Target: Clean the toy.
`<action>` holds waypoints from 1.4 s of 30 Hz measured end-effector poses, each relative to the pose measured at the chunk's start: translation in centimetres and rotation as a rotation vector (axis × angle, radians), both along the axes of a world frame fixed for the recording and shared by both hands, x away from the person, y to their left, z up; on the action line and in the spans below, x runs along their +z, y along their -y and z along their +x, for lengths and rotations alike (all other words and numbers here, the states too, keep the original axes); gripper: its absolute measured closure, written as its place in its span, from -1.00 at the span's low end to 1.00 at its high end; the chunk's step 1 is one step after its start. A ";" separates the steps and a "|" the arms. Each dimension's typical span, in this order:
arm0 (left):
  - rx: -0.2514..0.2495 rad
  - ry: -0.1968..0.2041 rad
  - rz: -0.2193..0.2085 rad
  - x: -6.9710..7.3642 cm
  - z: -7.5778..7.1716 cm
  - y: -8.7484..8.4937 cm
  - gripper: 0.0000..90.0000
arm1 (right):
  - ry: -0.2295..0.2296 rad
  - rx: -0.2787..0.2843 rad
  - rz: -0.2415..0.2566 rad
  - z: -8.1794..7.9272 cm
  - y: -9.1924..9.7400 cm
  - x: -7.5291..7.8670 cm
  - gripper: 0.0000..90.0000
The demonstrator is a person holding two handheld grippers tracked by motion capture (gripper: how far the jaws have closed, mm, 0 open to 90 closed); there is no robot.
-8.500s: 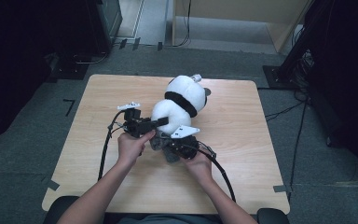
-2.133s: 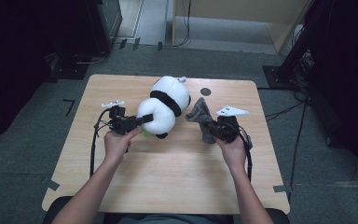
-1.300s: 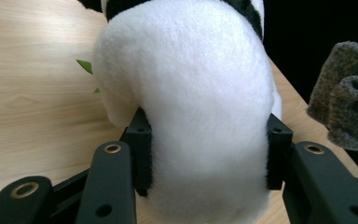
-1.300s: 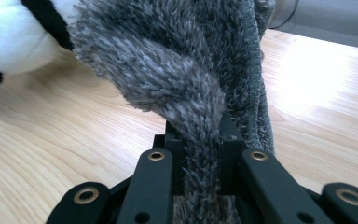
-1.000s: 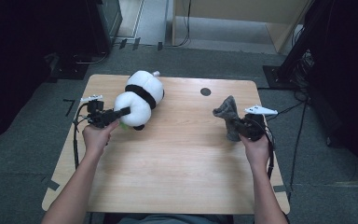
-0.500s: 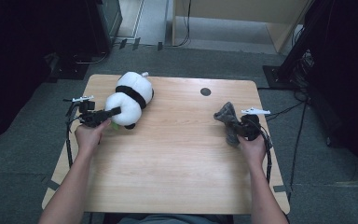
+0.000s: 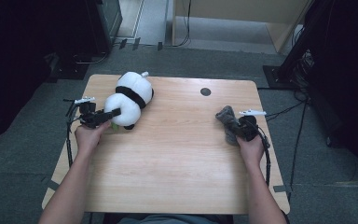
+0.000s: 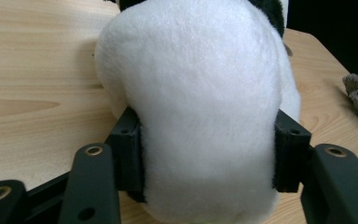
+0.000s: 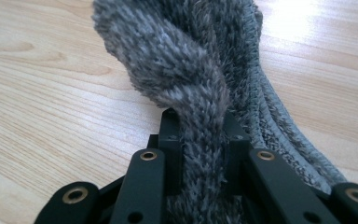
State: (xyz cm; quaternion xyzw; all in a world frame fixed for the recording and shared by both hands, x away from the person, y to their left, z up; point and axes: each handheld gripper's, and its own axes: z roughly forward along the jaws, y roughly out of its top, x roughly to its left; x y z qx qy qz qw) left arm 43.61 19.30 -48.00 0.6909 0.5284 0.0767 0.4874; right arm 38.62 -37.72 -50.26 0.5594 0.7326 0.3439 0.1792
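step: setting both down | left gripper jaws just easing apart, pads flanking plush panda, far-left table | right gripper pinches grey sock, right edge, seemingly touching down | next: let go, withdraw

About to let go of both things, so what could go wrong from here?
1. The panda lies near the table's left edge; the left claw has just been opening with the plush between its pads, so it might roll or sag toward the edge.
2. The right claw pinches the grey cloth near the right edge; fuzzy fibres may snag and drag it.
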 end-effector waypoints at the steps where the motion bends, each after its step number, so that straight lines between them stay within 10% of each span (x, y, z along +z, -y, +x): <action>1: -0.003 0.006 0.002 -0.1 0.0 0.0 -0.14 | 0.001 0.003 -0.002 0.0 0.0 0.0 0.67; 9: -0.029 -0.004 0.026 0.2 0.2 0.0 -0.53 | -0.006 0.005 0.007 0.0 0.1 -0.1 0.53; 27: -0.058 0.019 0.095 1.8 -0.1 0.5 -0.74 | -0.007 -0.002 0.008 -0.3 0.3 0.4 -0.10; 32: -0.031 0.058 0.188 2.5 -0.8 0.7 -0.81 | -0.002 0.000 0.014 -0.5 0.3 0.8 -0.12; 38: -0.034 0.062 0.100 3.3 -1.2 -0.1 -0.79 | 0.011 0.004 0.021 -0.7 0.3 1.3 -0.12; 42: -0.046 0.084 0.119 3.9 -1.7 0.4 -0.79 | 0.011 0.010 0.017 -0.9 0.1 1.5 -0.12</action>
